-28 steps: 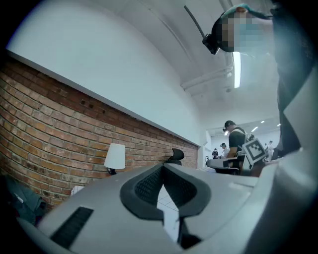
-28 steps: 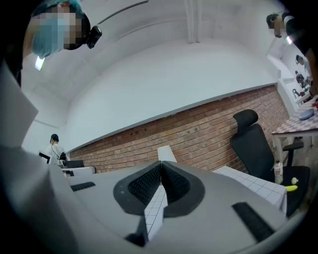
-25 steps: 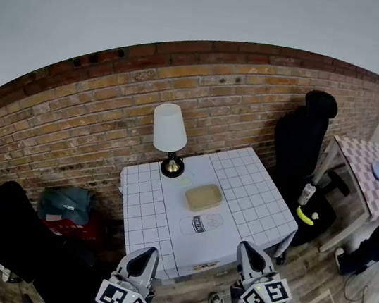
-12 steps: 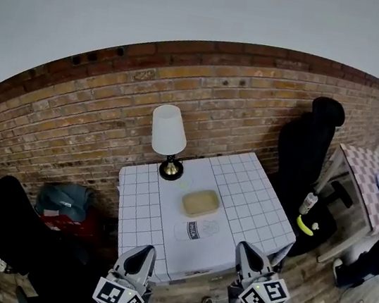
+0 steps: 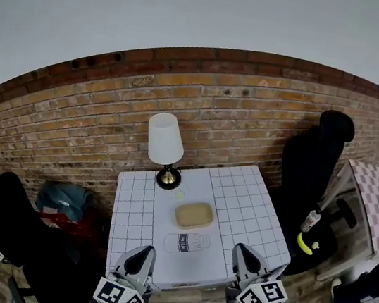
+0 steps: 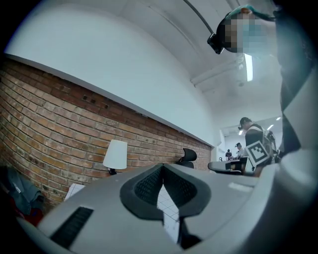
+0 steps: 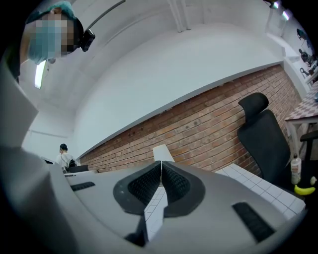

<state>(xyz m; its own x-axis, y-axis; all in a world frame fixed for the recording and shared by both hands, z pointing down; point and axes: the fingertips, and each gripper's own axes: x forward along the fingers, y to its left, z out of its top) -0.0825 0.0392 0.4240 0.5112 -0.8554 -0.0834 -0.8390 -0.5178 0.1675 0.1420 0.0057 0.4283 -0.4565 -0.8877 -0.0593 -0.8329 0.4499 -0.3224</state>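
My left gripper (image 5: 140, 258) and right gripper (image 5: 243, 255) hang side by side in the air, short of the near edge of a white grid-patterned table (image 5: 252, 207). Both are shut and hold nothing. In the left gripper view the jaws (image 6: 162, 166) meet at their tips, and the right gripper's jaws (image 7: 160, 164) do the same. On the table stand a white-shaded lamp (image 5: 163, 139) and a tan tray (image 5: 194, 214). A milk carton (image 5: 188, 242) lies on its side nearest to the grippers.
A brick wall (image 5: 111, 106) runs behind the table. A black office chair (image 5: 316, 160) stands to the right, with a bottle (image 5: 310, 220) and a banana (image 5: 303, 244) by it. A checked table (image 5: 378, 198) is at far right. A blue bag (image 5: 62, 198) lies left.
The head view has shifted so that the table sits lower in the frame and closer to the grippers. Both grippers stay shut and level.
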